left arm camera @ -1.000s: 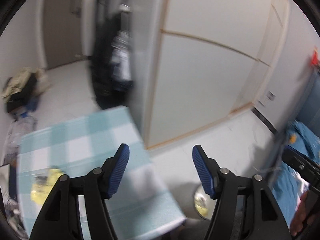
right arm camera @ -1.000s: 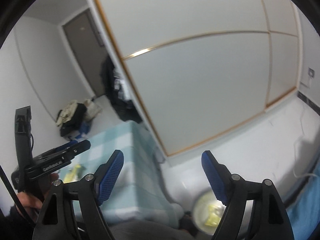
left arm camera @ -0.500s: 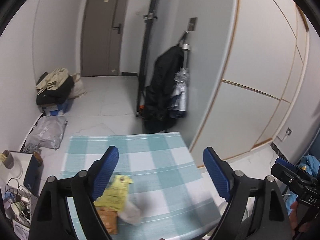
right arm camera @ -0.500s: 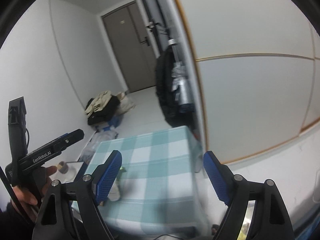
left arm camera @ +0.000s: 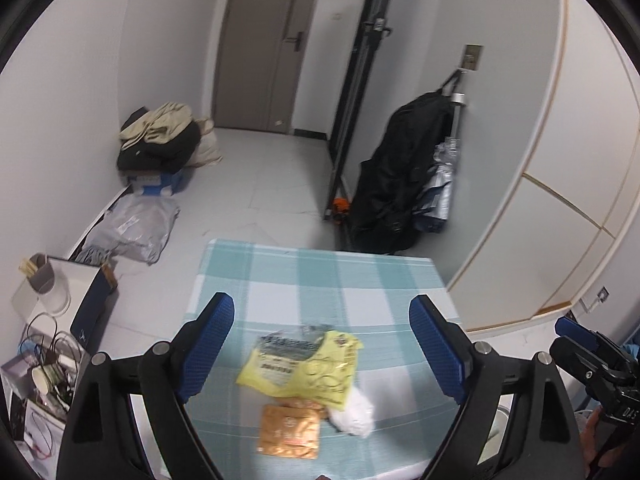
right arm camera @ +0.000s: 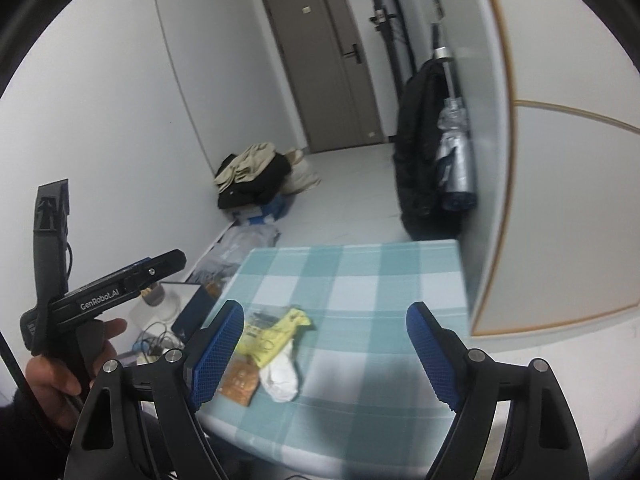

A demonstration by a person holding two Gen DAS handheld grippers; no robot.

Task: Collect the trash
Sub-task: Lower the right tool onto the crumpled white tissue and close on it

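A bench (left arm camera: pixel 360 280) covered in a teal-and-white checked cloth is standing in a narrow room with pale walls and a light tiled floor (left arm camera: pixel 260 184), and a grey door (left arm camera: pixel 264 44) is closing off the far end. On the right, white panelled cupboard fronts (left arm camera: pixel 560 208) are running alongside the bench.

The trash is lying in a small cluster on the near half of the bench: a yellow wrapper (left arm camera: pixel 308 364) is overlapping an orange packet (left arm camera: pixel 288 432) and touching a crumpled white tissue (left arm camera: pixel 354 414). The left gripper (left arm camera: pixel 322 354) is hovering over the bench with its blue pads spread wide apart, gripping nothing, and the cluster is showing between them in its view. The right gripper (right arm camera: pixel 324 354) is likewise standing wide apart and empty; in its view the yellow wrapper (right arm camera: pixel 272 338), orange packet (right arm camera: pixel 240 384) and tissue (right arm camera: pixel 282 372) are sitting just beside its left pad, toward the bench's left edge.

A black bag (left arm camera: pixel 400 176) is hanging against the wall beyond the bench, with a folded umbrella (left arm camera: pixel 440 188) beside it. A heap of clothes (left arm camera: pixel 160 136) and a grey plastic bag (left arm camera: pixel 132 228) are resting on the floor at the left wall. A low box cluttered with cables and cups (left arm camera: pixel 44 344) is standing left of the bench. Nothing is lying between the grippers and the trash.
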